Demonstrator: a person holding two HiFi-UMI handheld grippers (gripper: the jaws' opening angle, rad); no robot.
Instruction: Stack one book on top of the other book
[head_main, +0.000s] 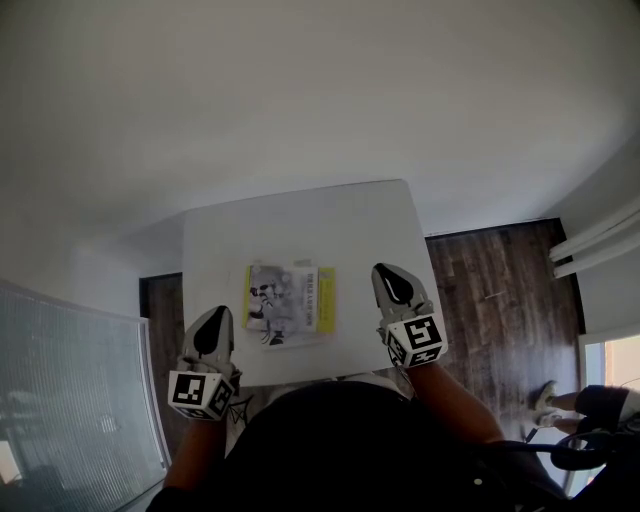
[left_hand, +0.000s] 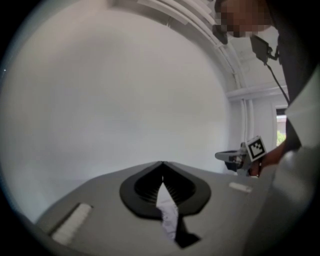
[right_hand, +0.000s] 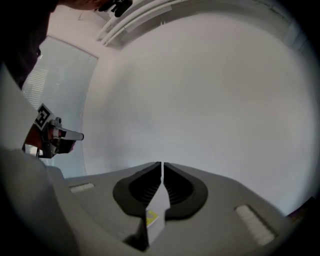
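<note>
A book (head_main: 290, 303) with a white cover, a grey drawing and a yellow band lies flat in the middle of the white table (head_main: 300, 220). Edges of a second book seem to peek out beneath it. My left gripper (head_main: 220, 312) hovers at the table's near left corner, left of the books, shut and empty (left_hand: 162, 164). To the right of the books hangs my right gripper (head_main: 383, 270), apart from them, jaws together with nothing held (right_hand: 162, 164). A sliver of the yellow cover (right_hand: 151, 216) shows below its jaws. Each gripper sees the other across the table: the right gripper (left_hand: 235, 157) and the left gripper (right_hand: 65, 135).
Dark wooden floor (head_main: 490, 280) lies to the table's right, where another person's shoes (head_main: 545, 400) stand. A frosted glass panel (head_main: 70, 390) rises at the left. White walls stand behind the table, and white rails (head_main: 600, 240) run at the far right.
</note>
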